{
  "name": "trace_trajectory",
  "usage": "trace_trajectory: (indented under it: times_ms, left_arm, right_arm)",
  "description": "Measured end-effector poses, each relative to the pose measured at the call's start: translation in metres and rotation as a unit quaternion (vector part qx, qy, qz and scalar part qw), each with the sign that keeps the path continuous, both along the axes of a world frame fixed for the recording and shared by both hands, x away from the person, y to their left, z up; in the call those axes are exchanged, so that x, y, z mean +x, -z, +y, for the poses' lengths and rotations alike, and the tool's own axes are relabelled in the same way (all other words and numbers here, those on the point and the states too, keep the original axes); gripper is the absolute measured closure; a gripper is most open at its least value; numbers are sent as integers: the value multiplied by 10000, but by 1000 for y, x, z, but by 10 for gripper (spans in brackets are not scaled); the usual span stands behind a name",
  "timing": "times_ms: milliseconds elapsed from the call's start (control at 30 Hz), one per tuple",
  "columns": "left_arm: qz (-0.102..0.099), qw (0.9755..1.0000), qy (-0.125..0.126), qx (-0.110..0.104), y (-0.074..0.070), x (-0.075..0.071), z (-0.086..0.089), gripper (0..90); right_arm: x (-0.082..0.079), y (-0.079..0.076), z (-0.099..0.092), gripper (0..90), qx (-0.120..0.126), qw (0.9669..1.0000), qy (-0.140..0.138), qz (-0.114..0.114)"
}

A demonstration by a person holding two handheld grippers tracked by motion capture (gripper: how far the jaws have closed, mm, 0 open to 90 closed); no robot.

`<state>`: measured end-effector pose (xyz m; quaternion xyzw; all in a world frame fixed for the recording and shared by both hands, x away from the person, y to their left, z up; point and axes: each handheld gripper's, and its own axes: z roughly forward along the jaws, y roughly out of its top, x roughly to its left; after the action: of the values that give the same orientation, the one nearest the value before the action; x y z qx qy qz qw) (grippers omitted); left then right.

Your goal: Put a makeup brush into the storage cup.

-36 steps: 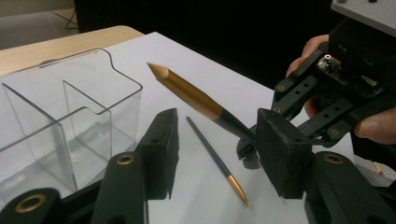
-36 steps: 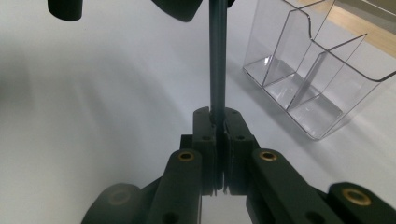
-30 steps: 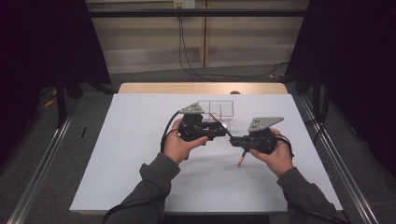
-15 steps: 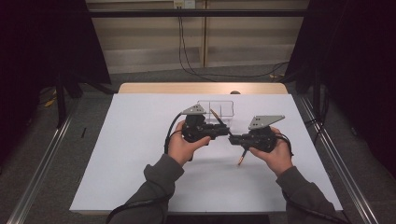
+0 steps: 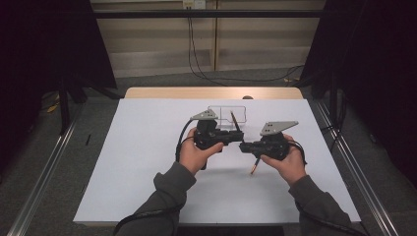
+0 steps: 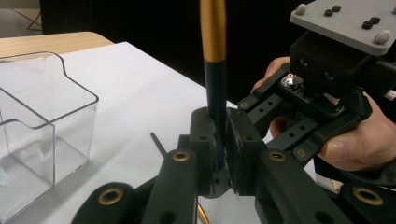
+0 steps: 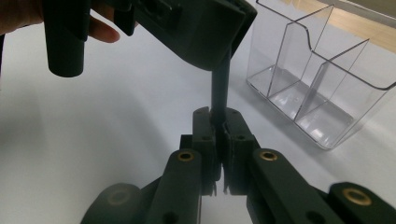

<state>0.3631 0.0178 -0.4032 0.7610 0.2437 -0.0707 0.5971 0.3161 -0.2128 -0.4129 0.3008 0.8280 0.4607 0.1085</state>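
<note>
High view: left gripper [image 5: 237, 139] and right gripper [image 5: 244, 146] meet tip to tip mid-table, both clamped on one pen [image 5: 235, 121]. Left jaws have just been closing, now pinching dark barrel below gold section [image 6: 213, 28]. Right jaws pressed tight on same barrel [image 7: 219, 93]. Pen slants from near-right tip [image 5: 254, 167] to far end by clear acrylic organizer [image 5: 226, 114], just beyond grippers. White table cover [image 5: 137, 147]: broad bare room left and near; right edge closer to right hand [image 5: 287, 162].
</note>
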Motion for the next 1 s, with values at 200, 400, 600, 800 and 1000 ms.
trace_trajectory:
  times_ms: [200,400,600,800,1000]
  left_arm:
    - [39,9999,-26,-115,1,0,-1,823]
    - [-18,9999,6,-99,-1,-1,-3,833]
    - [-25,9999,-35,-159,-1,-2,-4,835]
    - [-15,9998,-58,-199,0,-2,-4,837]
    - [21,9998,-71,-186,0,-1,-4,838]
  right_arm:
    - [0,-1,2,853,77,10000,-14,36]
    - [0,0,2,851,194,9998,-47,74]
    - [0,0,4,844,243,9996,-30,123]
    - [0,0,7,832,312,9994,-50,173]
    - [1,1,9,822,386,9989,-77,241]
